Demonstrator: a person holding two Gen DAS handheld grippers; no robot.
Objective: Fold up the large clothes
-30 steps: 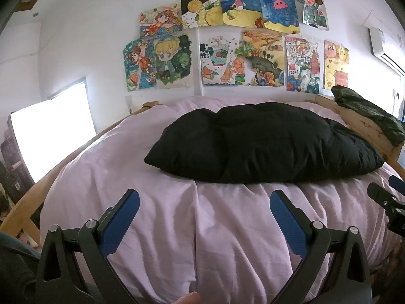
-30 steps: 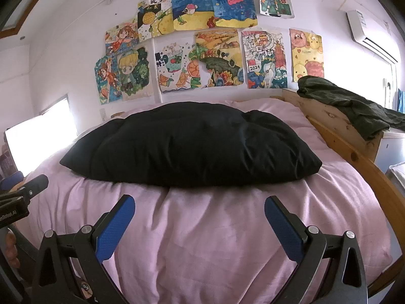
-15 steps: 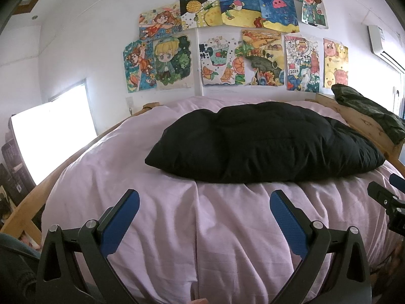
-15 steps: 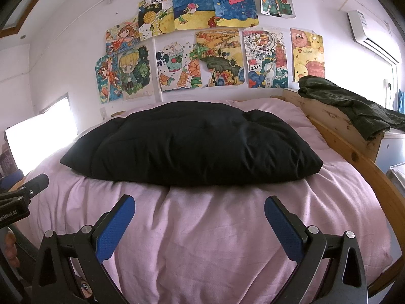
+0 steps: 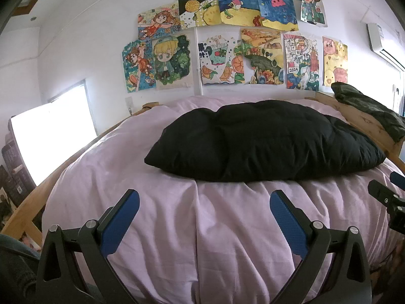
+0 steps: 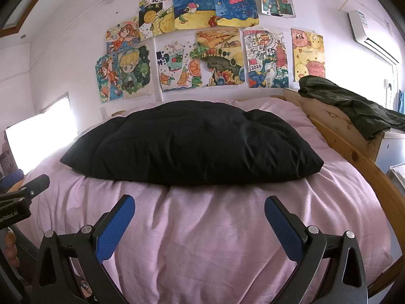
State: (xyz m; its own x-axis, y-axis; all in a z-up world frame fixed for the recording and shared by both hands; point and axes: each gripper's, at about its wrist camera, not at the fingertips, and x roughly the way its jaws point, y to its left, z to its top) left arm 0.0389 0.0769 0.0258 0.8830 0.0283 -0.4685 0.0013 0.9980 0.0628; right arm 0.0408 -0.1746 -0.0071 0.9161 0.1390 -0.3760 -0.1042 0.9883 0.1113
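A large black padded garment (image 5: 265,139) lies folded into a thick bundle across the middle of a bed with a pale pink cover (image 5: 152,202); it also shows in the right wrist view (image 6: 192,147). My left gripper (image 5: 203,207) is open and empty, above the near part of the bed, short of the garment. My right gripper (image 6: 198,211) is open and empty, likewise short of the garment. The right gripper's tip shows at the right edge of the left wrist view (image 5: 384,195); the left gripper's tip shows at the left edge of the right wrist view (image 6: 30,185).
A wooden bed frame (image 6: 354,157) runs along the right side. A dark green garment (image 6: 349,106) is draped over its headboard end. The wall behind holds several drawings (image 6: 202,45). A bright window (image 5: 50,136) is at left, an air conditioner (image 6: 372,35) at upper right.
Both views have shifted only slightly; the garment and both open grippers stay as they were.
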